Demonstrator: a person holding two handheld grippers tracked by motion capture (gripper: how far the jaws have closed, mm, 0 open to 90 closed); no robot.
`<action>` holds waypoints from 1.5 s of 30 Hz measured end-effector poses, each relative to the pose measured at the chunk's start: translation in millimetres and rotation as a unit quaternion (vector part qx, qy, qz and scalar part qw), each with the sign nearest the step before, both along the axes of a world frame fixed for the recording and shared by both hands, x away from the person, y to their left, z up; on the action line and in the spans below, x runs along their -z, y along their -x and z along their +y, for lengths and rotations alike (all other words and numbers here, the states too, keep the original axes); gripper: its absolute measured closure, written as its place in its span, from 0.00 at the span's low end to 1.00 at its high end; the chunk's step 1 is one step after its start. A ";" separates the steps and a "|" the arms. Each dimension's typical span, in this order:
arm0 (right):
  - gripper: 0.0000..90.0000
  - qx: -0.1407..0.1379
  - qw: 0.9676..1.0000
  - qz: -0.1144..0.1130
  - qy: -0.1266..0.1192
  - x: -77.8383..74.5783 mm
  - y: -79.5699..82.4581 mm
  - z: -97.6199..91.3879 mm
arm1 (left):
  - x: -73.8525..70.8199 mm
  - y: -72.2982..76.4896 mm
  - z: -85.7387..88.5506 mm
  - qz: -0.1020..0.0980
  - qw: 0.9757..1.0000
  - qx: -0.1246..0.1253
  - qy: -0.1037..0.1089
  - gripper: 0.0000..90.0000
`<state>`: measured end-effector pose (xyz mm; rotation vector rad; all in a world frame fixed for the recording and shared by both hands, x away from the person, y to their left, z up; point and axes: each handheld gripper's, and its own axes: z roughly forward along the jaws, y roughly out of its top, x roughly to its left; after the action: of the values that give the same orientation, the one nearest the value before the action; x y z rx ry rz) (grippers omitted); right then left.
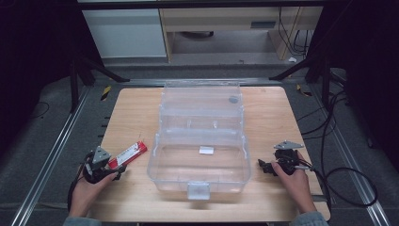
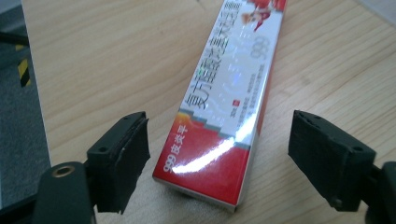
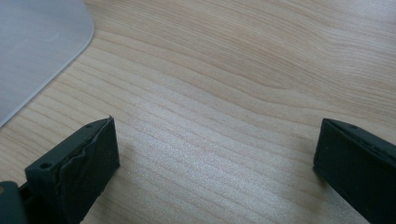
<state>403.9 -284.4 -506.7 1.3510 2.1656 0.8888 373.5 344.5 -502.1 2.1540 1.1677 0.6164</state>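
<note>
A long red and white medicine box (image 1: 128, 154) lies flat on the wooden table (image 1: 136, 113), left of an open clear plastic case (image 1: 200, 141). My left gripper (image 1: 115, 173) sits at the box's near end. In the left gripper view the box (image 2: 224, 116) lies between the two pads (image 2: 122, 163), with a gap on each side, so the jaws are open around it. My right gripper (image 1: 263, 166) rests on the table right of the case. Its jaws stand wide apart (image 3: 215, 168) over bare wood with nothing between them.
The case's lid (image 1: 202, 101) stands open toward the far side, and a small white label (image 1: 206, 150) lies in the case's bottom. A rounded corner of the case (image 3: 37, 51) shows in the right gripper view. Cables (image 1: 348, 183) trail off the table's right side.
</note>
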 end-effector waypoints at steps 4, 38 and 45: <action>0.01 0.000 1.000 0.000 0.000 0.0 0.0 0.0 | 2.3 -0.5 6.5 0.010 1.000 -0.009 0.014 0.32; 0.01 -0.003 1.000 -0.001 0.001 0.2 2.4 1.2 | -10.7 2.6 32.6 0.092 0.992 0.083 -0.010 0.45; 0.01 -0.003 1.000 -0.002 0.001 0.2 2.3 1.1 | -25.5 -11.4 16.7 0.114 0.987 0.098 -0.060 0.27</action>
<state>401.6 -283.3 -506.9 1.3414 2.1693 0.8909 384.9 361.1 -476.6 2.4570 1.0387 0.3688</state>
